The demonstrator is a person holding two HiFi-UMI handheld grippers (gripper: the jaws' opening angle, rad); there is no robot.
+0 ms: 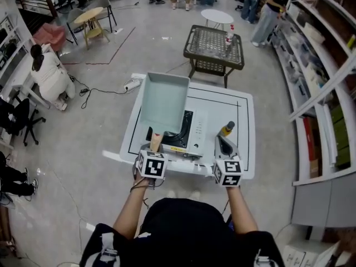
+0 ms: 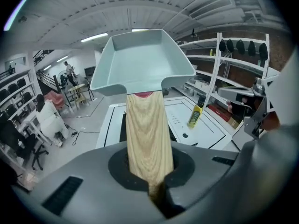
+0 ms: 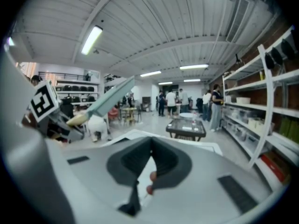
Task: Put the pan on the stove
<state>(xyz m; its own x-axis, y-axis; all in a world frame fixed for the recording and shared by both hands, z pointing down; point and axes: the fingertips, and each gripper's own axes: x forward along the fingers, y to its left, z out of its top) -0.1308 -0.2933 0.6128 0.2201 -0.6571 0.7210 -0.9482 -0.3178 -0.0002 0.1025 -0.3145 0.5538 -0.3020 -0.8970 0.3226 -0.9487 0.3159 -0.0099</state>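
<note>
In the head view the empty pan [image 1: 164, 99] hangs tilted above the stove [image 1: 181, 129] on the tabletop [image 1: 245, 127]; set down crooked, it could overhang the stove. In the left gripper view the left hand-held gripper [image 2: 158, 195] is clamped on only the end of the wooden handle [image 2: 145, 134], so the pan may twist. In the right gripper view the right hand-held gripper [image 3: 149, 157] has its tips together and holds nothing.

bright ceiling strip lights [image 3: 91, 39] give even light; edges bent, corners dark.
</note>
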